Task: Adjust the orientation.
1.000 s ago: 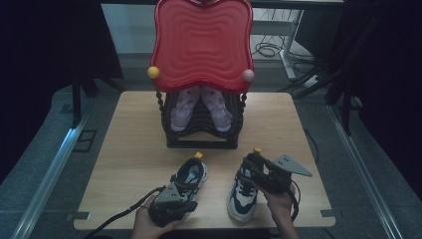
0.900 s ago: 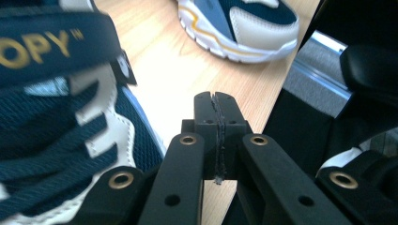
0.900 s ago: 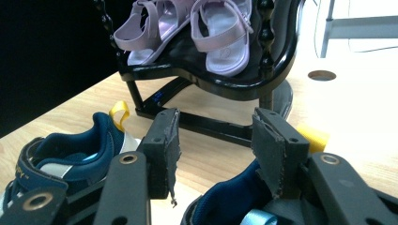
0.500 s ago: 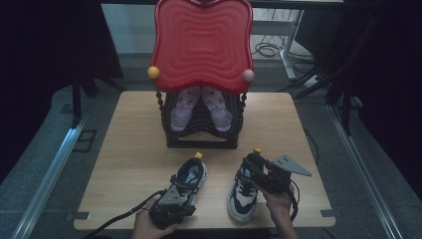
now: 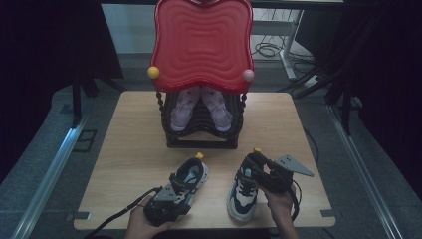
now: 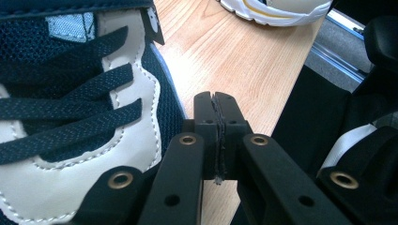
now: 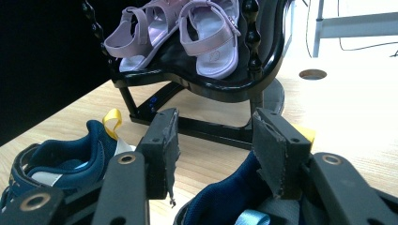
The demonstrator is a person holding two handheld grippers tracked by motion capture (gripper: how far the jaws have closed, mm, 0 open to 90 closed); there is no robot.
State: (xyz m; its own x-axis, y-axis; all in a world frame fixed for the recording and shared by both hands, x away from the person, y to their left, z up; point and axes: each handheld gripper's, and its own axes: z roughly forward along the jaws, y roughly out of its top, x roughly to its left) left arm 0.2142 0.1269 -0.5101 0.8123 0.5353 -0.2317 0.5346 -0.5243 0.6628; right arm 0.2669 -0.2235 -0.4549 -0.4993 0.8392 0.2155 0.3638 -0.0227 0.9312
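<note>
Nothing shifts since earlier | left gripper (image 5: 169,201) jaws together beside left sneaker (image 5: 188,175) | right gripper (image 5: 263,172) jaws apart over right sneaker (image 5: 244,189) collar | grasp pending

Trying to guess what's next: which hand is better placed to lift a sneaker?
Probably right. The right gripper has open jaws straddling the right sneaker's collar; the left gripper is shut beside the left sneaker.

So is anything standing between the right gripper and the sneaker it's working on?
Nothing visible. The right gripper hangs right over the right sneaker, its jaws apart above the heel opening and its pads off the shoe. The left sneaker lies apart to the side.
</note>
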